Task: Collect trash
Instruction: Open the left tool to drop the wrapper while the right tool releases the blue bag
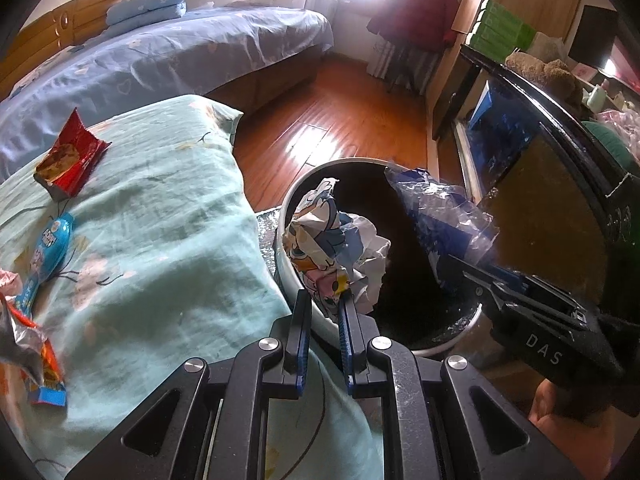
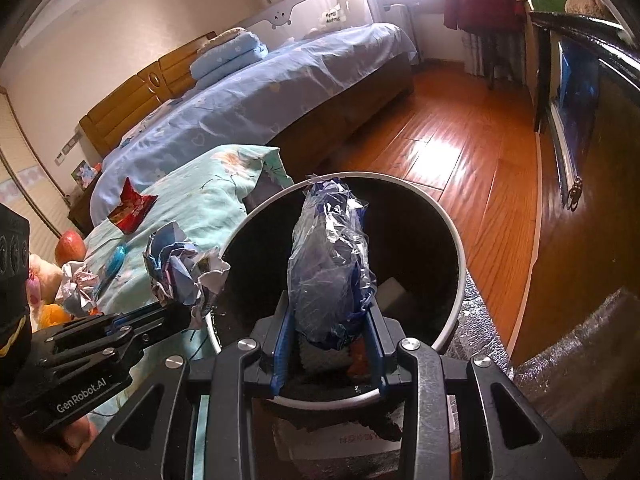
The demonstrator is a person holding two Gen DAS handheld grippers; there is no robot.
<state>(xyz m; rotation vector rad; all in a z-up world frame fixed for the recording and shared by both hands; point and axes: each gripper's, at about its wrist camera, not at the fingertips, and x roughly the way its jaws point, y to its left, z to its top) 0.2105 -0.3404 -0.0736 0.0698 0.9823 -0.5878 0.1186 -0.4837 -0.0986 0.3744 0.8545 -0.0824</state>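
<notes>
- The left gripper (image 1: 325,300) pinches a crumpled cartoon paper wrapper (image 1: 336,248) at the rim of the round white-rimmed black trash bin (image 1: 296,188).
- The right gripper (image 2: 328,324) squeezes a crinkly blue-and-clear plastic bag (image 2: 328,264) over the bin's opening.

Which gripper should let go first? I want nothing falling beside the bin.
Probably the right. The right gripper holds the blue plastic bag well inside the bin's rim. The left gripper holds its crumpled cartoon wrapper close over the rim's bed side.
</notes>
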